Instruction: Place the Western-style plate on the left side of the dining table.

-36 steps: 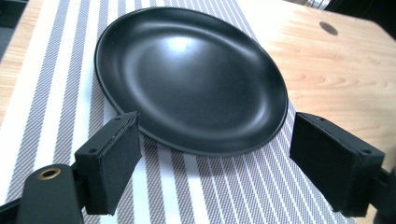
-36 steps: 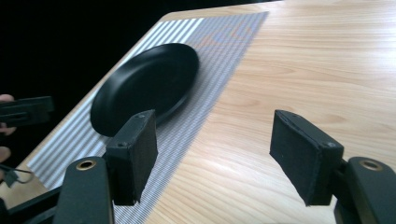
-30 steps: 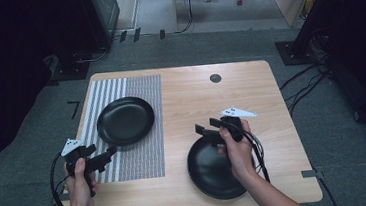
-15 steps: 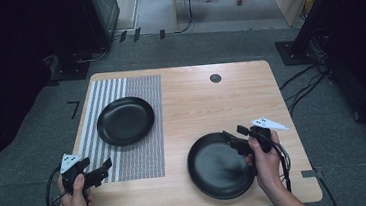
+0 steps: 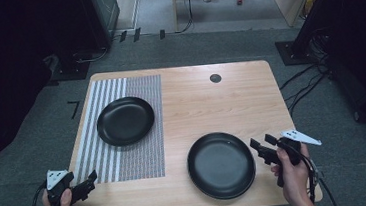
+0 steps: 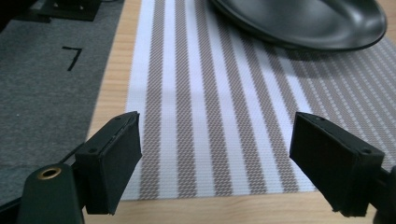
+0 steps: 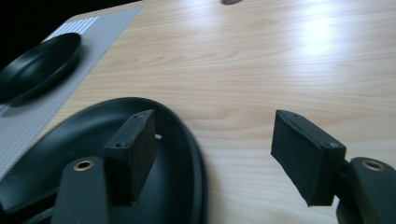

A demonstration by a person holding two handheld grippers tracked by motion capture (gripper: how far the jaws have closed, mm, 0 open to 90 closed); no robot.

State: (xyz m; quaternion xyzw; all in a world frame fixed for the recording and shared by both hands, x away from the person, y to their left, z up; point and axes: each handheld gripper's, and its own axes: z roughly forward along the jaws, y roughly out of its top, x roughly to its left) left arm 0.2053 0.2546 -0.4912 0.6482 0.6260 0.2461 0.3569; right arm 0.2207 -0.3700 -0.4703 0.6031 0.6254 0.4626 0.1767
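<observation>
Right now my right gripper (image 5: 264,148) hangs wide open beside the near plate (image 5: 221,165), holding nothing; my left gripper (image 5: 88,182) gapes too, near the mat (image 5: 140,157). To grab cleanly I'd bracket the rim squarely (far plate (image 5: 125,120) sits on the mat).

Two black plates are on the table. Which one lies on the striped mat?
The smaller black plate, on the table's left side. It lies on the striped mat, ahead of the left gripper. The larger plate lies on bare wood beside the right gripper.
</observation>
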